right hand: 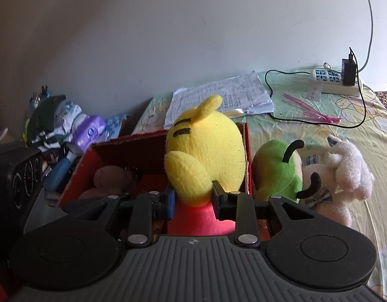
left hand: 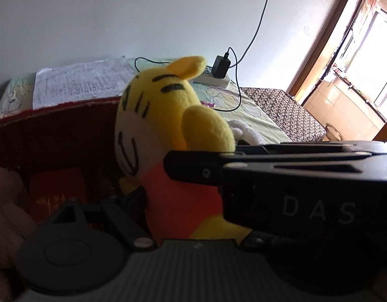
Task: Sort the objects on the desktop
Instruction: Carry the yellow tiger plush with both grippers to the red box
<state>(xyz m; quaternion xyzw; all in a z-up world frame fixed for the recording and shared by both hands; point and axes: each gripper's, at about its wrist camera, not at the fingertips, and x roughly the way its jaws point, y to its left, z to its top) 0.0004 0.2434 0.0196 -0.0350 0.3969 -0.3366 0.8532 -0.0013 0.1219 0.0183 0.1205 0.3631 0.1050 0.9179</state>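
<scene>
Your right hand-held gripper (right hand: 193,197) clamped on yellow tiger plush (right hand: 206,151) at its red-shirted waist, toy upright over red box (right hand: 123,146). Your left hand-held gripper (left hand: 153,183) meets same plush (left hand: 155,115) from other side; one finger presses red shirt, other finger hidden behind right gripper body, so grip state unclear. Brown plush (right hand: 113,176) lies inside box. Green plush (right hand: 276,168) sits just right of box, touching white plush (right hand: 344,173). Both rest on bed sheet (right hand: 319,125). Papers (right hand: 218,95) lie behind box.
</scene>
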